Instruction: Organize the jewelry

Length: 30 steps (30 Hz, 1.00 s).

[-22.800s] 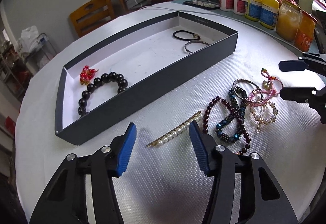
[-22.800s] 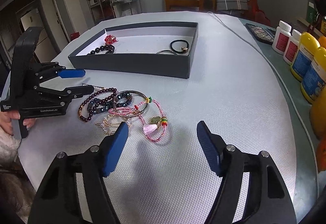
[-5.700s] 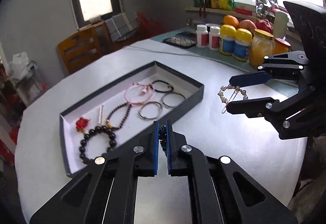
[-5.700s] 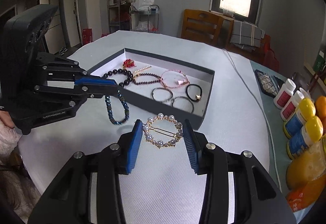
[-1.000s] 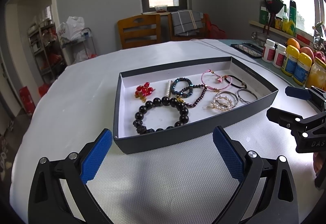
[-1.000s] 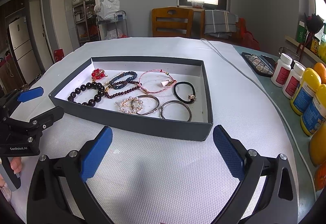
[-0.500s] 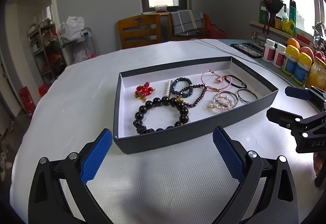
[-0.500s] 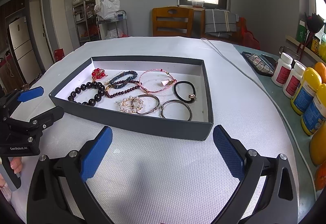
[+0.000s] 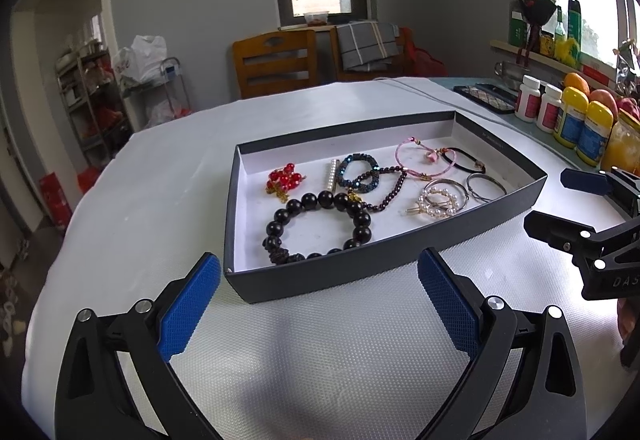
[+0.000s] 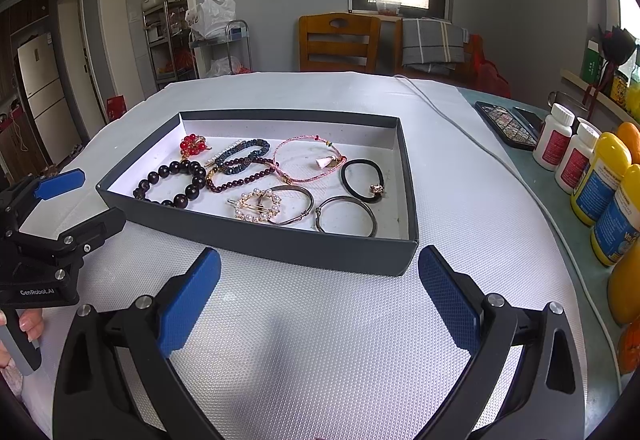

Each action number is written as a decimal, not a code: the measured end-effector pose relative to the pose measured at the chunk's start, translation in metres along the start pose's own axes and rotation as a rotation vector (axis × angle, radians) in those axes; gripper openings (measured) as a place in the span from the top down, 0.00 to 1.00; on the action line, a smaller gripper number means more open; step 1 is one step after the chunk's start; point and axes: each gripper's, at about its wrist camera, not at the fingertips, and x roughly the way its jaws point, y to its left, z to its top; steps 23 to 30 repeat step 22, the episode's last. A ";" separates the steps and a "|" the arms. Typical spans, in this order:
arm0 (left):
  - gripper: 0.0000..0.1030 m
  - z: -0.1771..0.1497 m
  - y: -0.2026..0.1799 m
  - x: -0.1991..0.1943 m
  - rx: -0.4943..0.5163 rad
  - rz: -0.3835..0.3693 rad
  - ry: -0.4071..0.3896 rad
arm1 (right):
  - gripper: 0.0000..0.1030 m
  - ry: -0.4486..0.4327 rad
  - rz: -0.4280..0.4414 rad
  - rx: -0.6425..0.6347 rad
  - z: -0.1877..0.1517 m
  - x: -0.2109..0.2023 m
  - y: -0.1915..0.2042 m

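A dark grey box (image 9: pixel 384 272) (image 10: pixel 280 244) with a white floor sits on the white table. Inside lie several pieces: a black bead bracelet (image 9: pixel 320 228) (image 10: pixel 172 184), a red bead charm (image 9: pixel 284 180) (image 10: pixel 192 144), a dark blue bracelet (image 9: pixel 358 168) (image 10: pixel 240 156), a pink cord bracelet (image 9: pixel 424 160) (image 10: pixel 308 160), a pearl hair clip (image 9: pixel 438 200) (image 10: pixel 258 206), metal bangles (image 10: pixel 346 216) and a black hair tie (image 10: pixel 362 180). My left gripper (image 9: pixel 318 304) (image 10: pixel 76 200) and right gripper (image 10: pixel 318 304) (image 9: pixel 560 200) are both open and hold nothing, on the near side of the box.
Bottles and jars (image 9: pixel 576 120) (image 10: pixel 592 176) line the table's right edge, next to a dark flat case (image 10: pixel 508 128). A white cable (image 10: pixel 460 132) runs across the table behind the box. Wooden chairs (image 9: pixel 276 64) stand beyond the far edge. A hand (image 10: pixel 24 324) grips the left handle.
None in the last second. Since the earliest frames, the loose jewelry has moved from the tabletop into the box, and both grippers have let go and drawn back.
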 end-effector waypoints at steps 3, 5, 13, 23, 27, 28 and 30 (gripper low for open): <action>0.03 0.000 -0.001 0.000 0.006 0.002 -0.002 | 0.05 0.000 0.000 -0.001 0.000 0.000 0.000; 0.03 0.000 -0.001 0.000 0.003 0.004 0.000 | 0.05 0.000 0.001 -0.001 -0.001 0.000 0.000; 0.03 0.000 -0.001 0.000 -0.004 0.000 -0.003 | 0.05 0.001 0.001 -0.001 0.000 0.000 0.000; 0.03 0.000 -0.001 0.002 -0.003 0.006 0.006 | 0.05 0.007 0.004 -0.003 -0.002 0.002 0.001; 0.03 0.000 -0.001 0.002 -0.003 0.006 0.006 | 0.05 0.007 0.004 -0.003 -0.002 0.002 0.001; 0.03 0.000 -0.001 0.002 -0.003 0.006 0.006 | 0.05 0.007 0.004 -0.003 -0.002 0.002 0.001; 0.03 0.000 -0.001 0.002 -0.003 0.006 0.006 | 0.05 0.007 0.004 -0.003 -0.002 0.002 0.001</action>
